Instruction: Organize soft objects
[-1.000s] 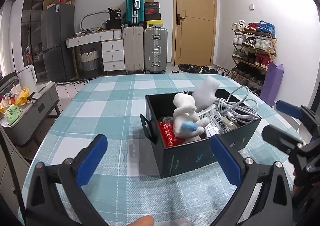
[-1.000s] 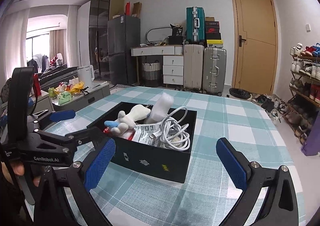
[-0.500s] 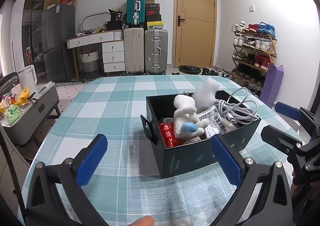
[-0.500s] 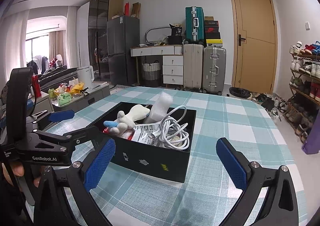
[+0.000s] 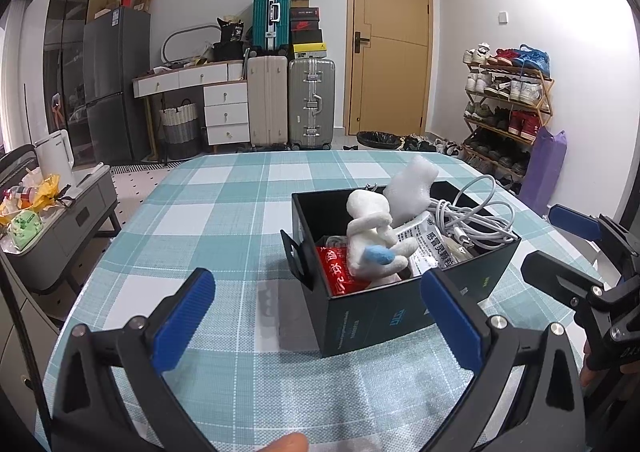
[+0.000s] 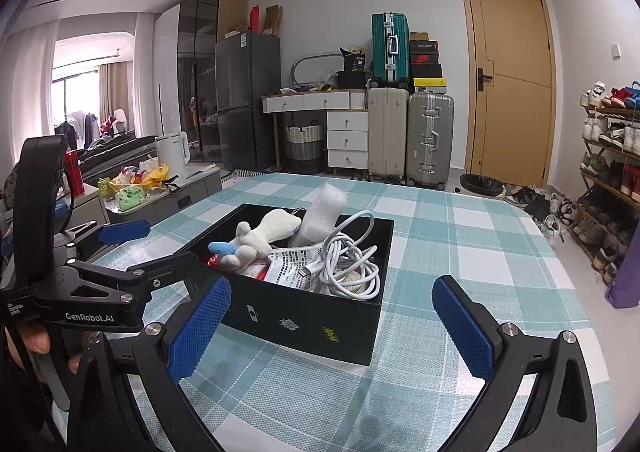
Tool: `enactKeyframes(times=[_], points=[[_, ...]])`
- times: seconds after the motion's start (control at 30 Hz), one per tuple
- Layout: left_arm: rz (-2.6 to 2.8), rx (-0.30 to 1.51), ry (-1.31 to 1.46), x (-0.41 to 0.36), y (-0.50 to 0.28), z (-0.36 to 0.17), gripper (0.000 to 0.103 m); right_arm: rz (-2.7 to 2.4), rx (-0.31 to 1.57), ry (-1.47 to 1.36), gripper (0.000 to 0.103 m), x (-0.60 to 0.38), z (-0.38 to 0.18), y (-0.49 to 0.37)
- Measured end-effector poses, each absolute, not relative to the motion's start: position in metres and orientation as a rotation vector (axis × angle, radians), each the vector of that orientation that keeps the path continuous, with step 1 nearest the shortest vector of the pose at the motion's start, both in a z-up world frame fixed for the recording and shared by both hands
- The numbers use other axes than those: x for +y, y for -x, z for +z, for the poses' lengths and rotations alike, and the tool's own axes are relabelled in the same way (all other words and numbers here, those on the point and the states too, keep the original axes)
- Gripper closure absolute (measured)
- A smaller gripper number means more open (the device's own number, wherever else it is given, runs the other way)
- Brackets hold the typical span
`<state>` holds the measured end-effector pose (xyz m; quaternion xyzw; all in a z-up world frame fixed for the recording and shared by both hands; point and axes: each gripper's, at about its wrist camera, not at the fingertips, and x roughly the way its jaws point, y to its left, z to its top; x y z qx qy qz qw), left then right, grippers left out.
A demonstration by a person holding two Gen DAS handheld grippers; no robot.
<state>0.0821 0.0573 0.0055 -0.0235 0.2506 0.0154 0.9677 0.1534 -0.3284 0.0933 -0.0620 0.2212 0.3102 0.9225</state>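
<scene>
A: Plush toy (image 5: 374, 236), white with a blue patch, propped in the black box (image 5: 404, 312) against its near-left corner; box sitting toward the table's (image 5: 224, 212) right edge.

B: Packed around with what?

A: White foam block (image 5: 412, 190) just behind, coiled white cable (image 6: 352, 264) and a printed sachet (image 6: 292, 266) beside, red packet (image 5: 340, 272) underneath.

B: And the grippers?

A: Left gripper (image 5: 320, 316) spread wide, empty, short of the box. Right gripper (image 6: 332, 326) likewise wide apart, nothing held, facing the box's long wall.

B: Likely trouble?

A: Snagging the cable while lifting the toy, probably dragging the coil out too. Pinching only a limb, letting the soft body sag and slip. Nudging the light box sideways toward the table's edge.
</scene>
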Motion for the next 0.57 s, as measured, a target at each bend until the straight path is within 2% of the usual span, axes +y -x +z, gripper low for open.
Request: enactKeyframes(times=[0.57], points=[[0.03,0.505,0.044,0.0556,-0.0823,0.0058,0.0,0.638,0.455,0.127,0.0,-0.3279,0.0923,-0.1534]])
